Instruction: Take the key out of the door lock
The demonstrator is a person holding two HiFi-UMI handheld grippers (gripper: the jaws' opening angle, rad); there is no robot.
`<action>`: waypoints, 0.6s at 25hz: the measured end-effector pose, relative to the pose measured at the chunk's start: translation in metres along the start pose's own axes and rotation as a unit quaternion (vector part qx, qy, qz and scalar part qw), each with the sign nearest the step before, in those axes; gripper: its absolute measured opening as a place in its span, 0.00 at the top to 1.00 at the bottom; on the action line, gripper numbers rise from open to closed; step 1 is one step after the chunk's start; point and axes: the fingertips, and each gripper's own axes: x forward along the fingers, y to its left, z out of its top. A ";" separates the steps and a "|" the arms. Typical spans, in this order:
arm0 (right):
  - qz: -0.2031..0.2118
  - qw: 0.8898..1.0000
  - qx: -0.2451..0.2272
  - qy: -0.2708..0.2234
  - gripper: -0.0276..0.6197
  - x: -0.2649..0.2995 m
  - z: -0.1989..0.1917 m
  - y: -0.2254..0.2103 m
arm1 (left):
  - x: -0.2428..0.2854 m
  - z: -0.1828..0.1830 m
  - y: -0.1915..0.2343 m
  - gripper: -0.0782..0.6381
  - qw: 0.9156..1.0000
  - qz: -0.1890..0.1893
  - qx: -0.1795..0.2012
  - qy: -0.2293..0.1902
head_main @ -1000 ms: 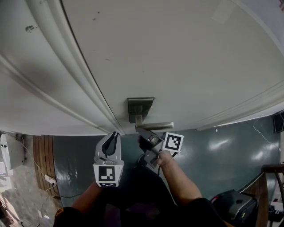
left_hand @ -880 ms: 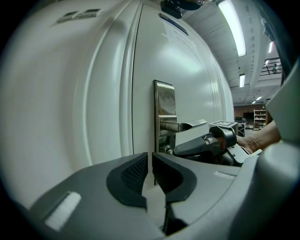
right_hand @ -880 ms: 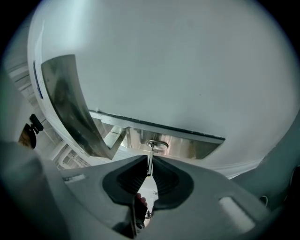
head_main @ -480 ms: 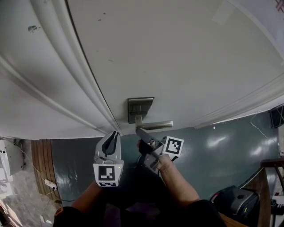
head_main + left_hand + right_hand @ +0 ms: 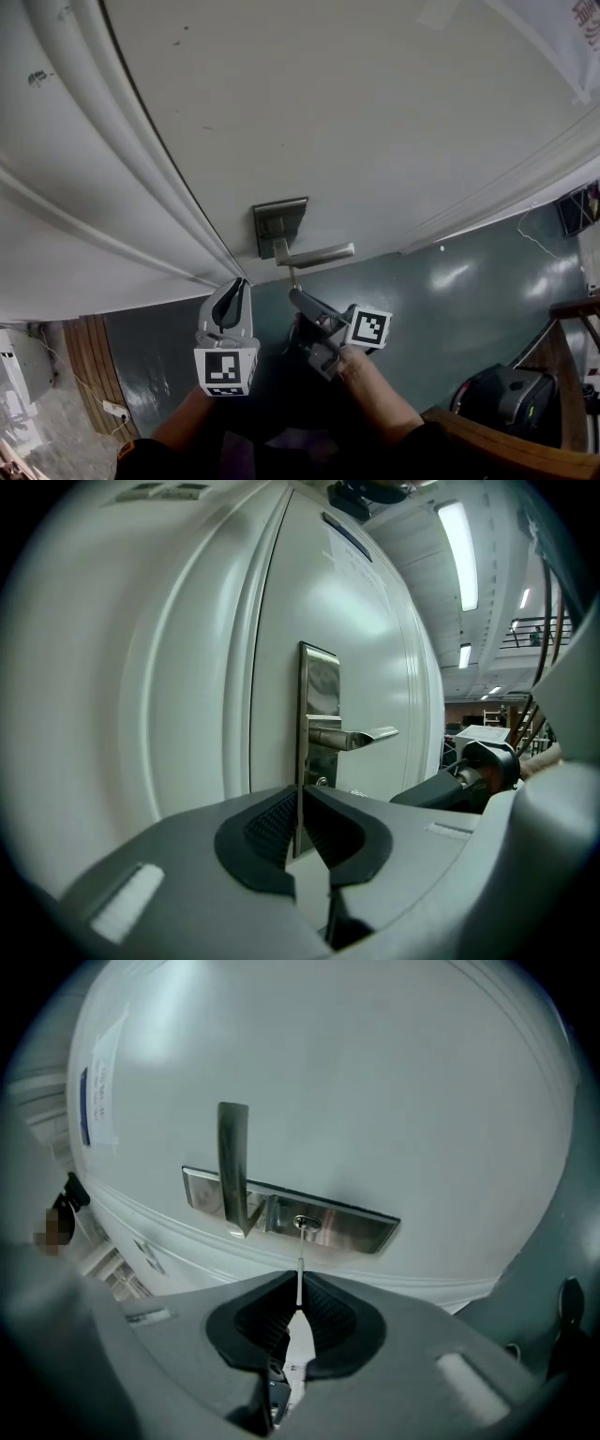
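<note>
key [image 5: 300, 1255] edge-on, bow hidden | right gripper [image 5: 298, 1290] jaws closing on it | left gripper [image 5: 298, 817] clenched, empty

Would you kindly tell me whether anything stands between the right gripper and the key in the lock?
Nothing visible does. The key sticks out of the lock straight into the right gripper, whose jaws are closing with the key between them. The door handle lies off to one side.
</note>
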 end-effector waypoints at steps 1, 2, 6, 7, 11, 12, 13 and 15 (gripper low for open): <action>-0.008 1.000 -0.012 -0.009 0.93 -0.004 0.000 0.000 | 0.000 0.001 -0.001 0.84 1.000 -0.006 0.000 0.000; -0.014 1.000 -0.020 -0.018 0.93 -0.006 0.000 0.001 | 0.001 0.001 -0.002 0.84 1.000 -0.013 0.000 -0.001; -0.028 0.997 -0.032 -0.071 0.93 -0.017 -0.001 0.010 | 0.002 0.006 -0.013 0.85 0.998 -0.062 -0.003 -0.001; -0.033 0.995 -0.033 -0.084 0.93 -0.020 -0.002 0.012 | 0.001 0.008 -0.016 0.85 0.997 -0.074 -0.004 -0.001; -0.081 0.984 -0.069 -0.141 0.93 -0.041 -0.011 0.020 | -0.008 0.007 -0.021 0.86 0.993 -0.117 0.004 -0.003; -0.098 0.979 -0.089 -0.157 0.93 -0.047 -0.012 0.023 | -0.011 0.005 -0.022 0.86 0.992 -0.129 0.007 -0.003; -0.113 0.973 -0.105 -0.174 0.93 -0.053 -0.015 0.027 | -0.015 0.004 -0.023 0.86 0.990 -0.143 0.009 -0.001; -0.135 0.960 -0.125 -0.209 0.93 -0.064 -0.021 0.037 | -0.023 0.001 -0.026 0.87 0.985 -0.170 0.015 0.001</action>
